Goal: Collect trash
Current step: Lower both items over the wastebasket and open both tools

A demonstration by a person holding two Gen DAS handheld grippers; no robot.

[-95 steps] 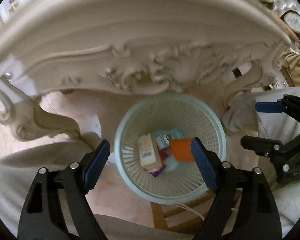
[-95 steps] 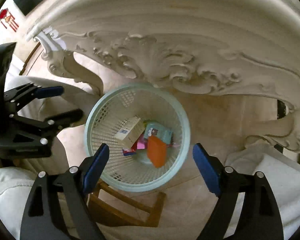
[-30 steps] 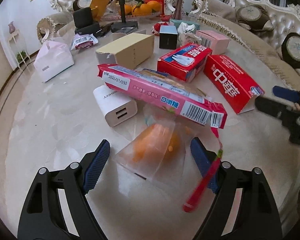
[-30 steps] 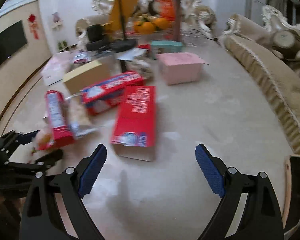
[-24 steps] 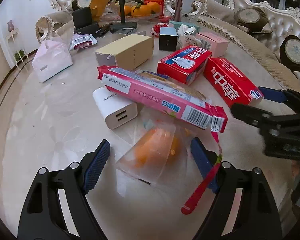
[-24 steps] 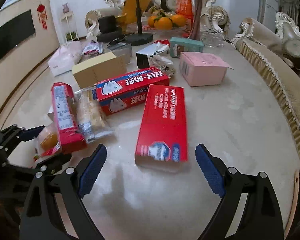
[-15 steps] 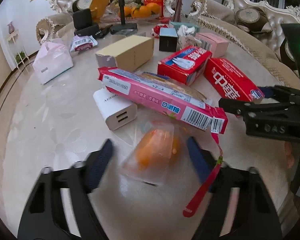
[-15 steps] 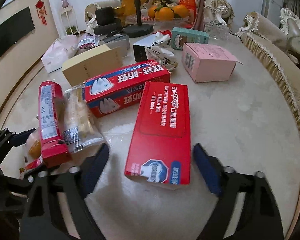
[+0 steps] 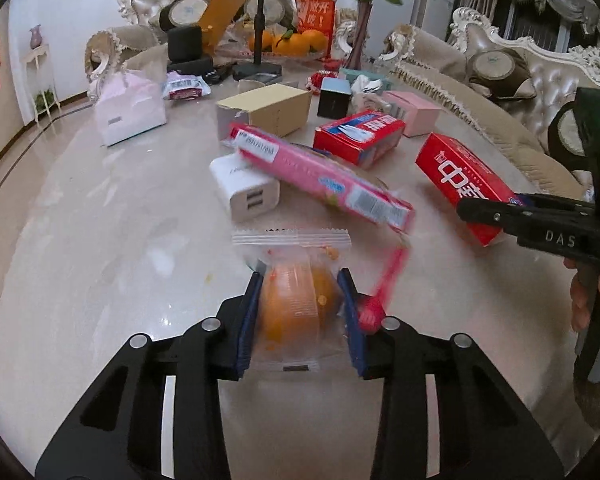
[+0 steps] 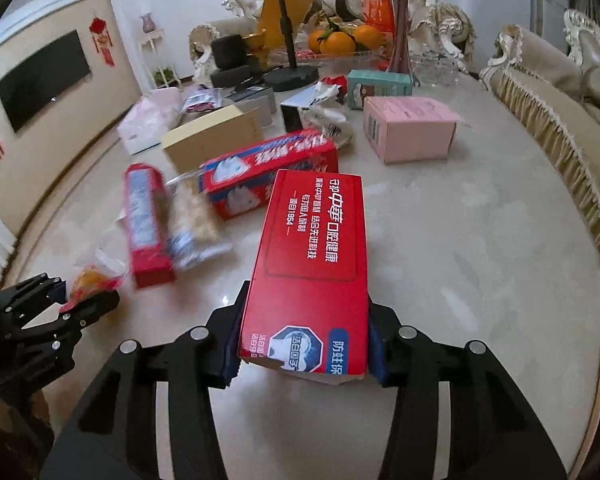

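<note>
- Left hand-held gripper [image 9: 300,312] is closing in, pads right up against a clear packet with an orange pastry [image 9: 296,304] on the tabletop [image 9: 100,240].
- Right hand-held gripper [image 10: 303,334] is closing too, clamped on the red toothpaste box [image 10: 310,264].
- Just beyond the packet: a pink wrapper [image 9: 320,178] over a white charger [image 9: 244,192].

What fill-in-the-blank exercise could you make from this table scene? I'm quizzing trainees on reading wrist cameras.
1. The left gripper is closing on a clear packet holding something ____ in colour.
2. The right gripper is closing on a ____ toothpaste box.
3. The white charger shows ____ USB ports.
4. The long pink box leans on the ____.

Missing words: orange; red; two; charger
</note>
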